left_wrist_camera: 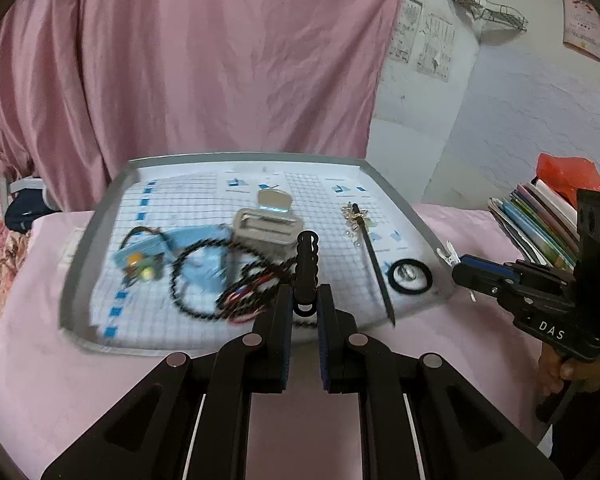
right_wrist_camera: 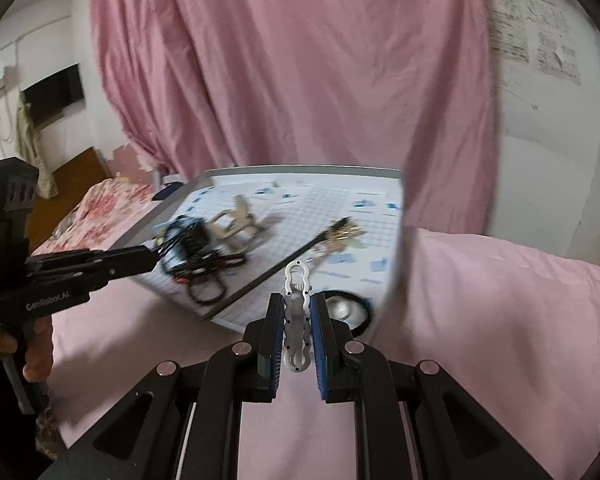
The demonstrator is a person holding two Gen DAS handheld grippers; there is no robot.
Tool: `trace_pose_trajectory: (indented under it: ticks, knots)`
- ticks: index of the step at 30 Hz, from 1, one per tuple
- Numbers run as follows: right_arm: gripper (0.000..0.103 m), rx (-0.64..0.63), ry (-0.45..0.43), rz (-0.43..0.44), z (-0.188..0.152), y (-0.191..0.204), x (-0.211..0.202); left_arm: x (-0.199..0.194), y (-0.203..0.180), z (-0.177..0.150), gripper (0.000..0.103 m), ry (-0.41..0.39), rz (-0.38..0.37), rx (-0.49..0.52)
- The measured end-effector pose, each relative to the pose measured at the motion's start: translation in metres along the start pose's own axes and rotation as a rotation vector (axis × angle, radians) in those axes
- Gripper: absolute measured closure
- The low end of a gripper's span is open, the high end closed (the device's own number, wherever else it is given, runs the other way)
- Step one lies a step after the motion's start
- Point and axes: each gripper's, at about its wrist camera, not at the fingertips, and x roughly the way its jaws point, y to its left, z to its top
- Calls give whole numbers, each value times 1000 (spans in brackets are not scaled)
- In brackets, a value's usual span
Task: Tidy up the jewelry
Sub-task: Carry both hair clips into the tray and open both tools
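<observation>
Pink bedding under my left hand-held gripper (left_wrist_camera: 305, 308) pinching a black clip (left_wrist_camera: 306, 268); right hand-held gripper (right_wrist_camera: 296, 320), marked "DAS", pinches a silver clip (right_wrist_camera: 297, 316); "GenRobot.AI" on left.

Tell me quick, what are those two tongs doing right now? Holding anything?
Left tongs: closed on a black wavy plastic hair clip.
Right tongs: closed on a silver wavy metal hair clip.
</observation>
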Motion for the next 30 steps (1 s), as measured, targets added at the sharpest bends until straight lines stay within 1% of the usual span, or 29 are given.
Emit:
trace_pose_trajectory:
  ticks: [4,6,12,15,21,30]
  knots:
    - [90,21,27,-14,6,-12,17,24,-8,9,94,64,15,1]
    - [90,21,38,-15,7,-15,23,35,-10,10,94,99,7,5]
    - [90,-5,55,-27,2,-18,33,52,-10,8,94,163,10,12]
    - [90,-5,66,-11,3,-18,36,56,-9,8,94,173,7,16]
    - [90,11,94,-4,3,-21,41,65,-5,6,94,202,6,5]
    - [89,-5,97,-27,3,-17,41,67,-4,9,93,207,21,-5]
